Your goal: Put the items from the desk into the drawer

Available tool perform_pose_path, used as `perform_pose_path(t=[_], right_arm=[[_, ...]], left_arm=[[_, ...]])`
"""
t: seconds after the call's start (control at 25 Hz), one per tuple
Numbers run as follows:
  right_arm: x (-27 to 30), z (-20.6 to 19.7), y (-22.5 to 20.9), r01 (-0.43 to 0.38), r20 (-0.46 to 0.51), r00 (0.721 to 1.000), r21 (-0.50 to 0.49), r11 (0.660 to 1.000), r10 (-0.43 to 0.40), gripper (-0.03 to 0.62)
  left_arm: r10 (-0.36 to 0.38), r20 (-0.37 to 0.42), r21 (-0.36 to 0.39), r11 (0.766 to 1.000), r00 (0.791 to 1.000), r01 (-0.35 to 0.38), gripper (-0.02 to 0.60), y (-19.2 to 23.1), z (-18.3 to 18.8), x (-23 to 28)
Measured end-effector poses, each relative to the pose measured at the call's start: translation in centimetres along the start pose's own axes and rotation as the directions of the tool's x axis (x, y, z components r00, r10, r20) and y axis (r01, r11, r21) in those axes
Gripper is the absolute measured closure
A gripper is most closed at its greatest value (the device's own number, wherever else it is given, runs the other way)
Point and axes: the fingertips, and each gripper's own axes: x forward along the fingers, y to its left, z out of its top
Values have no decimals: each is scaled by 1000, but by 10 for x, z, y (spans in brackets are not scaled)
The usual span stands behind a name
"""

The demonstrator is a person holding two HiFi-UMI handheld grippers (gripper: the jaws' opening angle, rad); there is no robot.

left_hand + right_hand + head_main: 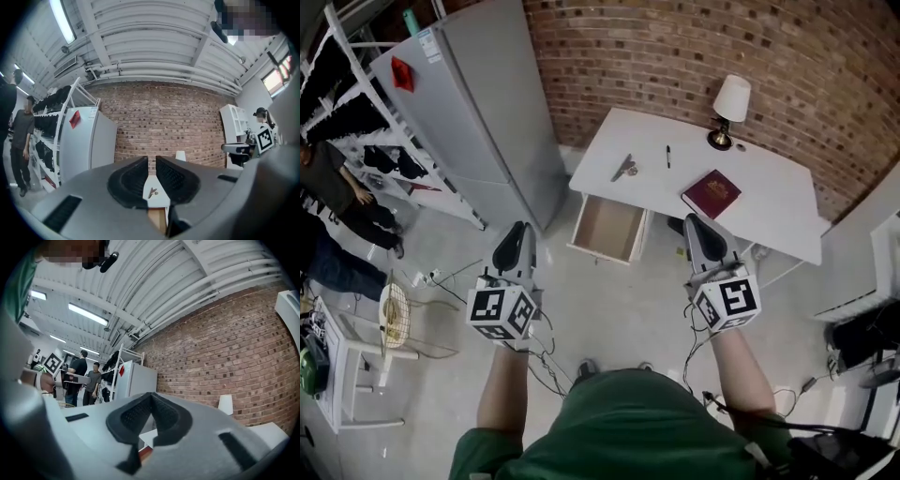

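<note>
Book [712, 193]: near front edge of the desk [769, 187], right of its open drawer [605, 225].
Right gripper [694, 223]: nearer one, book straight ahead; jaws closed, empty.
Left gripper [517, 230]: short of the desk; jaws slightly apart, empty.

A grey refrigerator [478, 103] stands in the upper left of the frame, against the brick wall [675, 56], with a red tag [402, 74] on its door. A white rack [358, 82] holding dark garments stands to its left. A person [333, 192] is at the left edge, and a round fan [395, 315] is located lower left.
</note>
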Motion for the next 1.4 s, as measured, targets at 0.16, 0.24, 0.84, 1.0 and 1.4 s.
perform_pose_path(t=[0.16,0.24,0.84,1.0,1.4], right_arm=[[-12,-8,-17,-5,-9,1000,0,1000,5,590],[-17,-10,-25,-10,-9,1000,3,1000,10,591],[-4,-40,-79,7,-30,1000,47,999,-5,589],[23,-53,-84,27,-54,998,26,999,-26,591],[120,-84,-113,121,-106,987,-36,992,-124,591]], left_arm=[[-2,-5,1,1000,1000,2,534,-23,-7,5],[0,-6,4,1000,1000,0,534,-35,-10,6],[5,-64,18,1000,998,-4,534,-57,-32,46],[-25,-63,0,1000,998,25,534,-41,-46,78],[-86,-89,-49,995,992,82,534,32,-82,191]])
